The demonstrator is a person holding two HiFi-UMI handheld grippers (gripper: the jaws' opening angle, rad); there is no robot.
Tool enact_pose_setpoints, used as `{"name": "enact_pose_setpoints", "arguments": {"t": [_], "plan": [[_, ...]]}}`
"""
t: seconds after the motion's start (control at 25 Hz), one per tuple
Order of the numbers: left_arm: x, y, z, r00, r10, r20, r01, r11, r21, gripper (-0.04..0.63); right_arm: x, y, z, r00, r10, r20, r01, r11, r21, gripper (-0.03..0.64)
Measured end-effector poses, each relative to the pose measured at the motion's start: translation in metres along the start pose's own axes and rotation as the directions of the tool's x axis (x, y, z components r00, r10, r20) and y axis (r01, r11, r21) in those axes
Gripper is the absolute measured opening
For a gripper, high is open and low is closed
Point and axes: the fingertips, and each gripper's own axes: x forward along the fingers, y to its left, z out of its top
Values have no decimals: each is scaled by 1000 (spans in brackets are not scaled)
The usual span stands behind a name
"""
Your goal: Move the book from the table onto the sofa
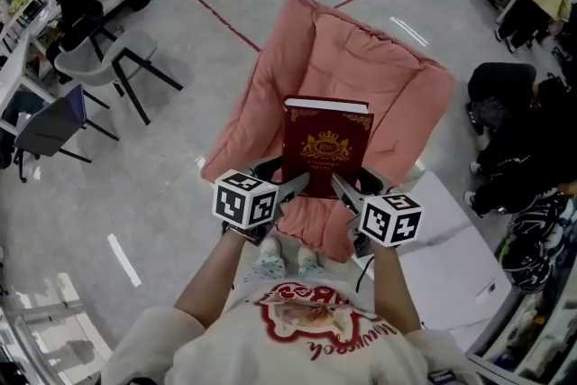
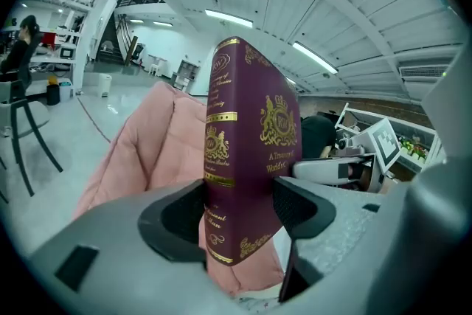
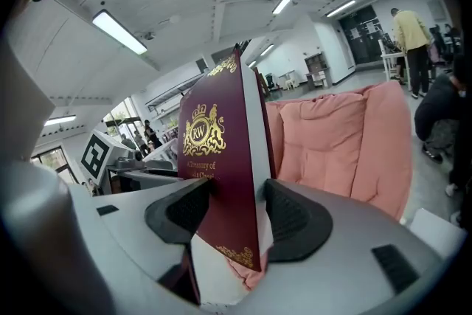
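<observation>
A dark red book [image 1: 325, 145] with gold print is held upright in the air over the pink sofa [image 1: 361, 68]. My left gripper [image 1: 293, 187] is shut on its lower left corner, at the spine [image 2: 221, 181]. At the lower right corner my right gripper [image 1: 345, 187] is shut on the book [image 3: 221, 158] as well. In both gripper views the black pads [image 2: 295, 204] [image 3: 291, 221] press on the covers. The sofa [image 2: 158, 151] [image 3: 332, 144] lies right behind the book.
Grey chairs [image 1: 99, 59] and a seated person stand at the far left by a bench. More people sit and stand at the right [image 1: 514, 131]. A white tabletop [image 1: 451, 257] lies at my right, close behind the right gripper. Pale floor surrounds the sofa.
</observation>
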Motion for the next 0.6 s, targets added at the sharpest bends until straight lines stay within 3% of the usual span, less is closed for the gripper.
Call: {"name": "enact_pose_setpoints", "arguments": {"t": [0.28, 0.6], "plan": [[2, 25, -7, 995, -76, -66, 77, 997, 13, 300, 19, 7, -14, 997, -82, 9, 81, 994, 70, 241], [26, 38, -28, 984, -113, -137, 113, 994, -8, 299, 32, -13, -37, 992, -125, -11, 125, 982, 139, 241]]}}
